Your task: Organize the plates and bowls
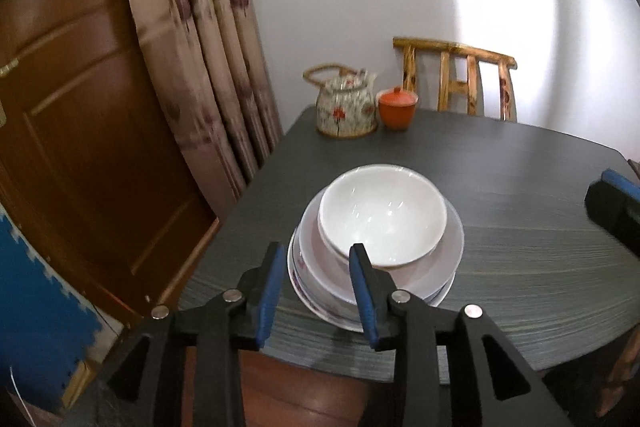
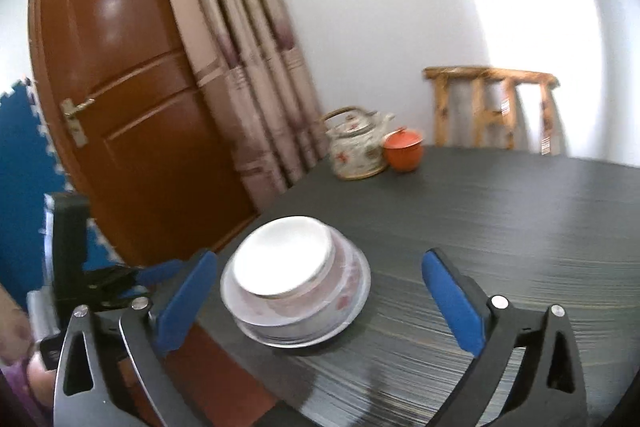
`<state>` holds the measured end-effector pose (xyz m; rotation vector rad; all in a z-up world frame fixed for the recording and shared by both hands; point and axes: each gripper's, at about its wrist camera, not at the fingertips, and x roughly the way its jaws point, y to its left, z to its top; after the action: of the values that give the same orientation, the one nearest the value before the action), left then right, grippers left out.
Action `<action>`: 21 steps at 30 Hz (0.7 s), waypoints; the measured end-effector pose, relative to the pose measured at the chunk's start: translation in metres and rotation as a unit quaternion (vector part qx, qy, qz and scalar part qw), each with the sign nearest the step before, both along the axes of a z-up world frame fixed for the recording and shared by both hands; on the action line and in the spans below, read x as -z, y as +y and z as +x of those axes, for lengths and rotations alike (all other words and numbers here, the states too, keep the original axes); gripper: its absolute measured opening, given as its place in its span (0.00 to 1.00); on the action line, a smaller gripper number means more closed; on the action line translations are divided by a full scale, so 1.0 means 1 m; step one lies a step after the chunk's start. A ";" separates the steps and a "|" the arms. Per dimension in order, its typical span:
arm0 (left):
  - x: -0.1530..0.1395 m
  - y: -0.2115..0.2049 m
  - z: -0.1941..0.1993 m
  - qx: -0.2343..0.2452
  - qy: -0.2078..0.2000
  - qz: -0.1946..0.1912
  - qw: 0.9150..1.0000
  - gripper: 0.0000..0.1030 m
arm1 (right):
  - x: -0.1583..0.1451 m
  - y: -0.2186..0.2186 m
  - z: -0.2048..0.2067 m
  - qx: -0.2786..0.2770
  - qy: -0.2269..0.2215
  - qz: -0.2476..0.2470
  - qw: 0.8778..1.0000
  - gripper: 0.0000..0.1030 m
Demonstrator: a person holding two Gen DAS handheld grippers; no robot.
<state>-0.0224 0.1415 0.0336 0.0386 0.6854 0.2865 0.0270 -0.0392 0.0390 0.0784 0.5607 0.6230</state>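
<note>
The left gripper (image 1: 316,291) sits nearest its camera, its blue-padded fingers (image 1: 267,291) parted by a moderate gap with nothing between them. The gap lines up with the near left rim of the stack, but the pads do not clasp it; whether the right pad touches the rim cannot be told.

The right gripper (image 2: 316,303) has its fingers (image 2: 182,301) spread wide and holds nothing. In the right wrist view the stack lies between and just beyond the two pads, apart from both.

The stack stands close to the near left edge of the dark grey table (image 1: 520,227). A white bowl (image 1: 382,213) sits upright on top, nested in a larger pale bowl (image 1: 444,259), which rests on a plate (image 1: 320,303) with a reddish pattern on its rim. In the right wrist view the same white bowl (image 2: 282,257) and plate (image 2: 304,337) are blurred.

At the far left corner of the table a floral teapot (image 1: 346,107) stands just beside an orange lidded cup (image 1: 397,109). Behind the table is a wooden chair (image 1: 456,79), with a curtain (image 1: 208,67) and a brown door (image 1: 80,107) to the left.
</note>
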 end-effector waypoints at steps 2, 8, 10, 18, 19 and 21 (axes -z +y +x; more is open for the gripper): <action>-0.002 -0.004 -0.001 0.002 -0.006 0.008 1.000 0.33 | 0.001 -0.006 -0.008 0.013 -0.008 -0.004 1.000 0.99; -0.010 -0.004 -0.007 0.013 -0.030 -0.008 0.999 0.34 | 0.007 -0.016 -0.028 0.035 -0.013 -0.022 0.999 0.99; -0.010 -0.008 -0.007 0.014 -0.032 0.003 0.999 0.34 | 0.006 -0.019 -0.030 0.043 -0.013 -0.018 0.999 0.99; -0.013 -0.010 -0.010 0.018 -0.036 -0.014 0.999 0.34 | -0.003 -0.022 -0.039 0.040 -0.025 -0.009 0.999 0.99; -0.013 -0.010 -0.010 0.016 -0.036 -0.016 0.999 0.34 | -0.004 -0.022 -0.040 0.040 -0.025 -0.007 0.999 0.99; -0.014 -0.010 -0.011 0.014 -0.036 -0.015 0.999 0.34 | -0.004 -0.024 -0.040 0.044 -0.022 -0.005 0.999 0.99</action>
<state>-0.0330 0.1317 0.0472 0.0097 0.6169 0.2504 -0.0126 -0.0634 0.0430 0.0790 0.5143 0.5352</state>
